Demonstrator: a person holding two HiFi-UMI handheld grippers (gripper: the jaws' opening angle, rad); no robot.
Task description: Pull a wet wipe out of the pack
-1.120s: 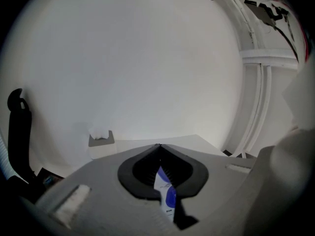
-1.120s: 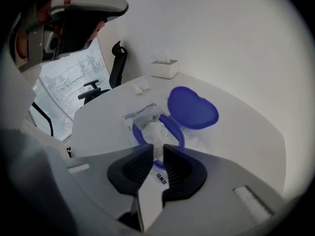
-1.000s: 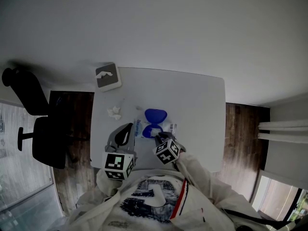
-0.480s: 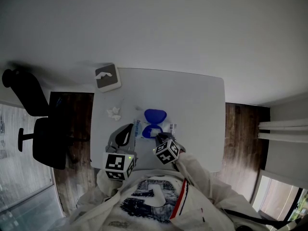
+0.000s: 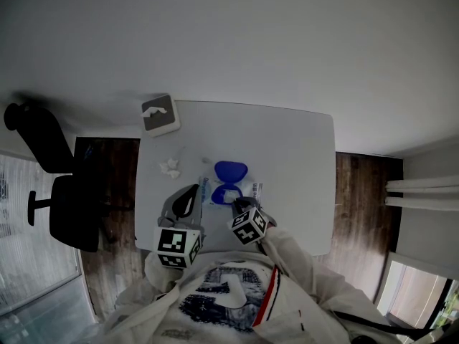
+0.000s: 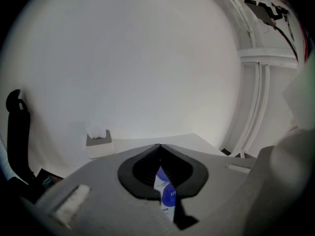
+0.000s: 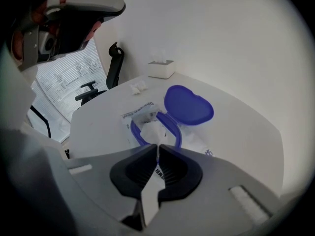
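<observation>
Right gripper (image 7: 157,149): jaws closed flat on a thin white printed strip. By its print, this reads as the wrapper edge of the pack (image 7: 141,111) rather than a wipe. Left gripper (image 6: 158,149) is likewise clamped, with a blue-and-white fold of the same wrapper pinched between its jaws.

The pack lies on the table (image 7: 246,127), at 12 o'clock from the person's chest in the head view. The left tool holds it at its 9 o'clock end and the right tool at its 6 o'clock edge. The blue lid (image 7: 188,104) is swung open toward 12 o'clock. A white tuft of wipe (image 7: 150,131) stands in the blue-ringed opening, and neither tool touches it.

Step in hand, as judged: the pack is opened and steadied, and the wipe is not yet gripped. The next move would call for the right jaws to release the wrapper and spread. They would then shift toward 12 o'clock onto the tuft, close on it and draw upward — with the left tool anchoring the pack.

A crumpled tissue (image 5: 170,167) sits at 10 o'clock of the pack, near but apart. The tissue box (image 5: 159,115) lies farther out, between 10 and 11 o'clock, at the table's corner. From 12 to 3 o'clock the tabletop is bare. The table's near edge runs close by at 6 o'clock, and a chair (image 5: 64,199) stands off the table at 9 o'clock. Nothing overhangs the pack, so an upward pull has free room.
</observation>
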